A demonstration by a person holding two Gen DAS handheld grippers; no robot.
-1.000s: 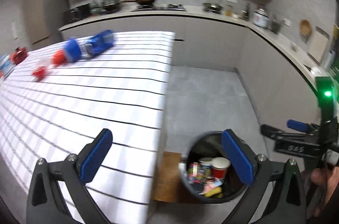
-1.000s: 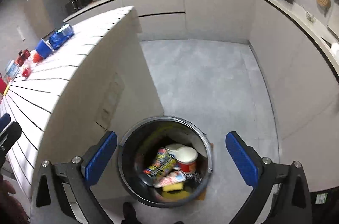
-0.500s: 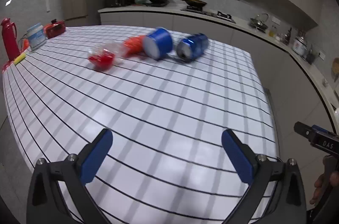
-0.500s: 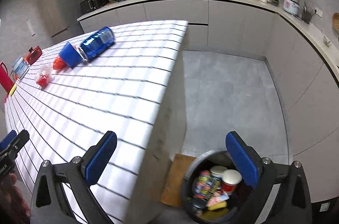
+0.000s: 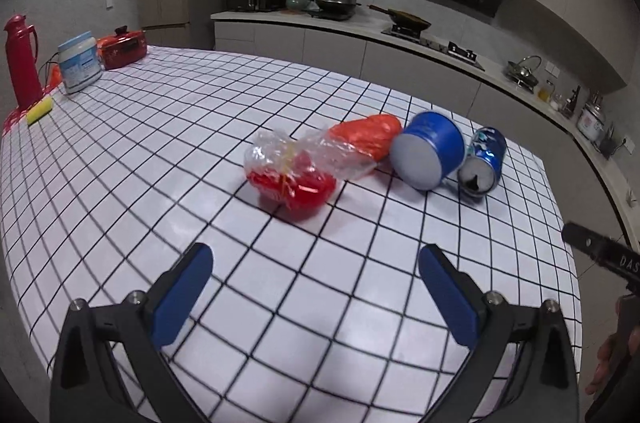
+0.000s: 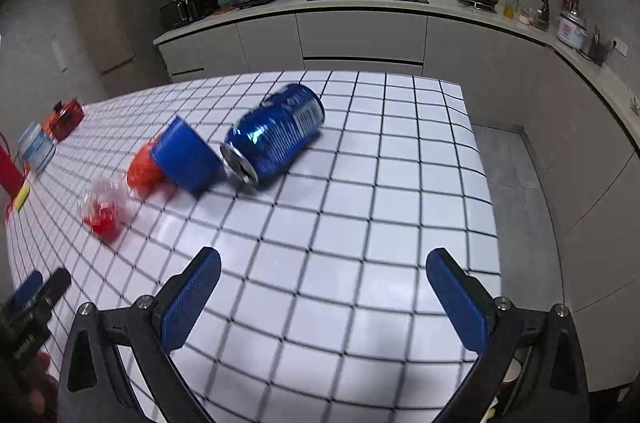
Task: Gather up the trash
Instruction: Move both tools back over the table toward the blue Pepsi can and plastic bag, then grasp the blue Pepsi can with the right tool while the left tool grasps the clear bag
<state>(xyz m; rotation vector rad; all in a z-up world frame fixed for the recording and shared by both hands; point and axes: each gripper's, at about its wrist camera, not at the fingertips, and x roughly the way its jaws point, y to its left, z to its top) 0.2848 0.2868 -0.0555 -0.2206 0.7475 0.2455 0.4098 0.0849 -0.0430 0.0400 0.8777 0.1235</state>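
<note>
Trash lies in a row on the white grid-patterned table [image 5: 160, 151]. A clear plastic bag with red contents [image 5: 294, 175] is nearest my left gripper [image 5: 316, 277], which hangs open and empty over the table. Beyond the bag lie an orange wrapper [image 5: 368, 137], a blue cup on its side [image 5: 430, 157] and a blue drink can on its side [image 5: 486, 163]. In the right wrist view the can [image 6: 276, 135] lies ahead of my open, empty right gripper [image 6: 324, 281], with the cup [image 6: 186, 155], the orange wrapper [image 6: 142, 169] and the bag [image 6: 104, 215] to its left.
A red flask [image 5: 20, 63], a white tub [image 5: 80, 61], a red appliance [image 5: 122, 47] and a yellow sponge [image 5: 40, 111] stand at the table's far left. Kitchen counters [image 6: 360, 7] with pots run behind. The table's right edge [image 6: 480, 159] drops to grey floor.
Both grippers swung up and left from the trash bin on the floor to face the tabletop. The row of trash is now closer and centred. Both stayed open.
</note>
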